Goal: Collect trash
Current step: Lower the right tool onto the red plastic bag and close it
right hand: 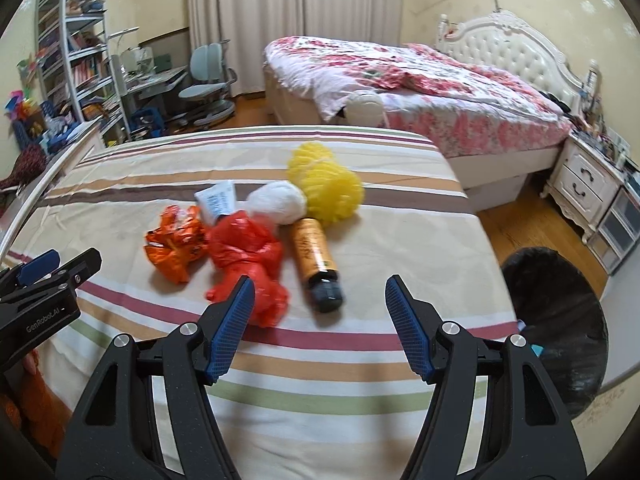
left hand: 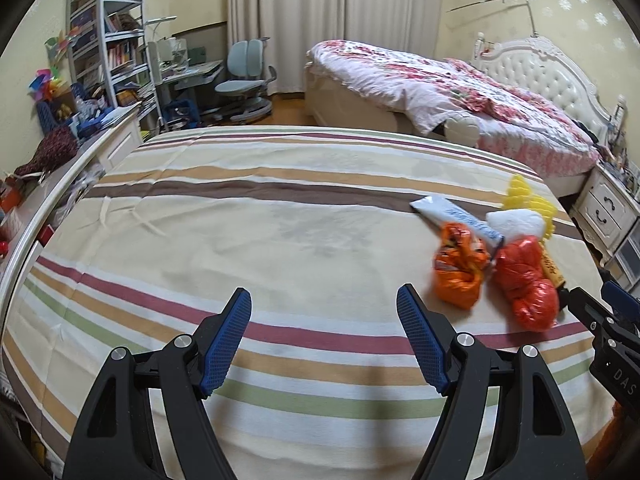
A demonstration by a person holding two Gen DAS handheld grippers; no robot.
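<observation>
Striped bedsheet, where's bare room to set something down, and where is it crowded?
The striped bedsheet lies bare from the left rail across to the orange wrapper, and along the near edge. It is crowded at the right: red bag, bottle, white wad and yellow foam net cluster together.

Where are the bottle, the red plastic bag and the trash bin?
bottle (right hand: 314, 254), right wrist view, on its orange label.
red plastic bag (right hand: 244, 250), right wrist view, on its crumpled middle.
trash bin (right hand: 560, 312), right wrist view, on its black liner.

Trash pile (right hand: 256, 232) on bed (right hand: 360, 380), bin (right hand: 560, 320) to its right.
</observation>
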